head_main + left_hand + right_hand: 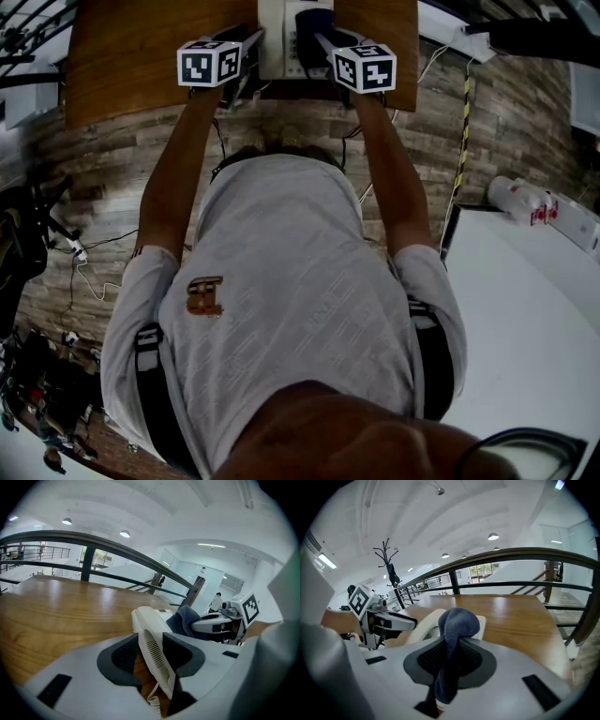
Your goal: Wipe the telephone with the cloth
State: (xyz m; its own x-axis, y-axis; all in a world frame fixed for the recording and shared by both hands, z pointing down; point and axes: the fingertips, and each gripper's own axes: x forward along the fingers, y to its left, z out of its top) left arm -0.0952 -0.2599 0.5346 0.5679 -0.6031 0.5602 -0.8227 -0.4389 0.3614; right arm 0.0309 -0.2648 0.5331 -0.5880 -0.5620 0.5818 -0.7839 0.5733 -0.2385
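- Left tongs: closed on the white handset, dark pads pressed against both of its long sides. The slotted grille faces the camera.
- A coiled cord hangs from the near end of the handset, below the pads.
- Right tongs: clamped on the blue cloth. A narrow fold runs down between the pads and a rounded bunch bulges out past the tips.
- Telephone: white, on the wooden tabletop near its front edge, between the two tongs in the head view. Much of its body is hidden behind the tongs.
- The cloth's bunched end sits over the telephone, just beside the far end of the handset. I cannot tell whether it presses on the plastic.
- The two tongs point towards each other, close together, with a marker cube on each. The person's bare forearms reach forward to the tabletop.
- Surroundings: a dark curved railing beyond the tabletop, a coat stand further back, and wood-pattern flooring below.
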